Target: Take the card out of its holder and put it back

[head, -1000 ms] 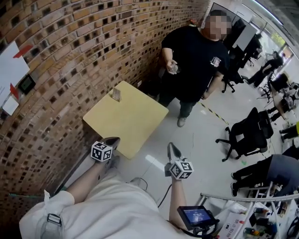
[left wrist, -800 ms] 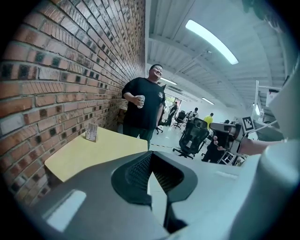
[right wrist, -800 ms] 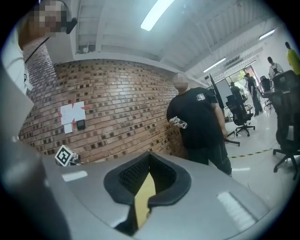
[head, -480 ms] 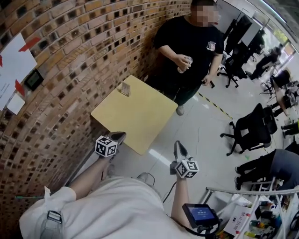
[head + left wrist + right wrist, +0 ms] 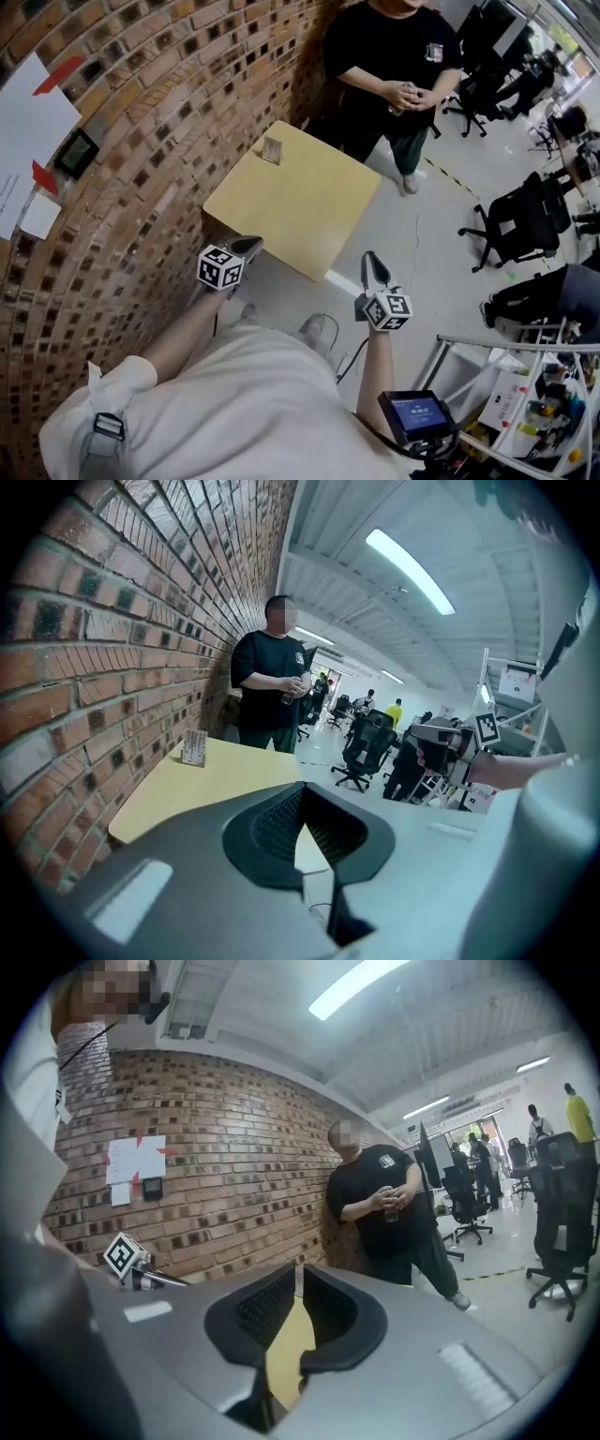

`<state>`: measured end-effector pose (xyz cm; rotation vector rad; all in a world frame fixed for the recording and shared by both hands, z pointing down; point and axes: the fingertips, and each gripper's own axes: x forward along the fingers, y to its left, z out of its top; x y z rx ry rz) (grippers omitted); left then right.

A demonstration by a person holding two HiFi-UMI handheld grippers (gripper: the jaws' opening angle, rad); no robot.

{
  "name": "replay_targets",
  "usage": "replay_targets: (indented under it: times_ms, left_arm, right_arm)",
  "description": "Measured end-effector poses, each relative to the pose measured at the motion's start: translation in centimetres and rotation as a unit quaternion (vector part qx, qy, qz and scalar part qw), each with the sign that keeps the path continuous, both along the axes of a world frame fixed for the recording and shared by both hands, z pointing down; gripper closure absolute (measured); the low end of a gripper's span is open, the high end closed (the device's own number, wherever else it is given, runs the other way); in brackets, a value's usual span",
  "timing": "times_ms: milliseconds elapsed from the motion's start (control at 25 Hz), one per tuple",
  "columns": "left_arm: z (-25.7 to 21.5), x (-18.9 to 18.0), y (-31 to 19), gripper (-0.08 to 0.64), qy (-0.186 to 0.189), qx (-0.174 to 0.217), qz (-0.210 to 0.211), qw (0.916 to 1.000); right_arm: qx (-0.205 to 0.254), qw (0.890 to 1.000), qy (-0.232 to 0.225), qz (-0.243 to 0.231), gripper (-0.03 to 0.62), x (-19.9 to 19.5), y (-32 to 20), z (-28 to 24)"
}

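No lettering in these views can be read with certainty. The card (image 5: 272, 150) standing on the yellow table (image 5: 300, 211) carries print too small for you to make out. The white sheets (image 5: 28, 108) taped to the brick wall (image 5: 150, 103) show only faint lines. One marker cube (image 5: 221, 267) and the second marker cube (image 5: 387, 310) bear black-and-white square codes, not letters. The small screen (image 5: 417, 412) at your lower right shows a blue display with illegible lines. The white box (image 5: 506, 401) near it has unreadable red print. In the left gripper view, a white sign (image 5: 520, 682) with reddish lettering is too blurred to read.
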<state>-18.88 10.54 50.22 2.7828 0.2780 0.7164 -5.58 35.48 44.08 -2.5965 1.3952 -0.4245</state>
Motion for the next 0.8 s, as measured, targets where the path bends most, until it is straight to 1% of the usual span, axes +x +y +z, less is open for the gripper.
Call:
replay_targets:
  times_ms: [80,280,400,480,560,720,800]
  left_arm:
    - [0.2,-0.3,-0.6,0.540,-0.002,-0.002,0.012,0.9999]
    - [0.5,0.4,-2.2,0.540,0.001,-0.001,0.052,0.9987]
    - [1.3,0.0,-2.8,0.540,-0.008,0.005,0.078,0.9969]
    - [1.3,0.1,-3.1,0.540,-0.008,0.011,0.087,0.9961]
    - [1.1,0.1,-3.5,0.540,-0.005,0.014,0.083,0.9964]
    - [0.7,0.4,-4.4,0.540,0.001,0.012,0.057,0.9983]
    - [0.8,0.2,-4.1,0.540,0.000,0.004,0.044,0.9990]
  right_arm:
    - [-0.012,1.000,0.004,0.001,0.551,-1.0,-0.9,0.3]
    - [-0.038,0.999,0.023,0.006,0.545,-2.1,-3.8,0.3]
    - [-0.049,0.998,0.022,0.016,0.545,-3.4,-4.7,0.6]
    - [-0.053,0.998,0.021,0.017,0.546,-4.0,-4.9,0.6]
    - [-0.060,0.998,0.021,0.012,0.546,-4.7,-4.9,0.9]
    - [-0.082,0.996,0.027,-0.020,0.545,-5.4,-5.7,1.0]
    - [-0.099,0.994,0.032,-0.035,0.543,-5.6,-5.6,1.1]
